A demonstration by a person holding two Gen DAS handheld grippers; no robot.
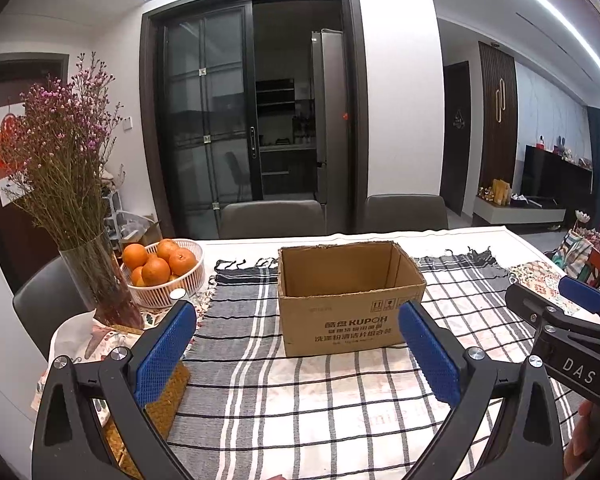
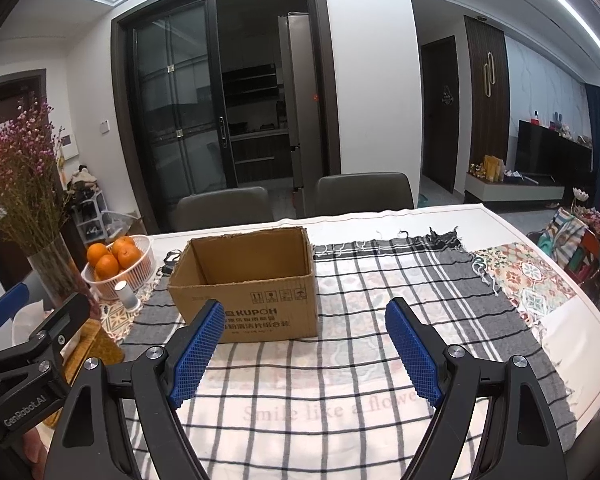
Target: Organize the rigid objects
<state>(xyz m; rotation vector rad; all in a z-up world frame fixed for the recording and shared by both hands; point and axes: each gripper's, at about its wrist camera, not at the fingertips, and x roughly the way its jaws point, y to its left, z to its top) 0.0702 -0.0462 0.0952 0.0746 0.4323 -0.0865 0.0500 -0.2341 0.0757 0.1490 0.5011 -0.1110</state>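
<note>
An open brown cardboard box (image 1: pixel 340 312) marked KUPOH stands on the checked cloth; it looks empty as far as its inside shows. It also shows in the right wrist view (image 2: pixel 256 304). My left gripper (image 1: pixel 298 320) is open and empty, held above the cloth just in front of the box. My right gripper (image 2: pixel 304 320) is open and empty, in front of the box and a little to its right. Each gripper shows at the edge of the other's view: the right one (image 1: pixel 572 300), the left one (image 2: pixel 32 312).
A white basket of oranges (image 1: pixel 162 276) and a glass vase of dried flowers (image 1: pixel 100 280) stand left of the box. A small white cylinder (image 2: pixel 123 294) stands by the basket. Two grey chairs (image 1: pixel 272 218) are behind the table. The table edge (image 2: pixel 580 300) runs along the right.
</note>
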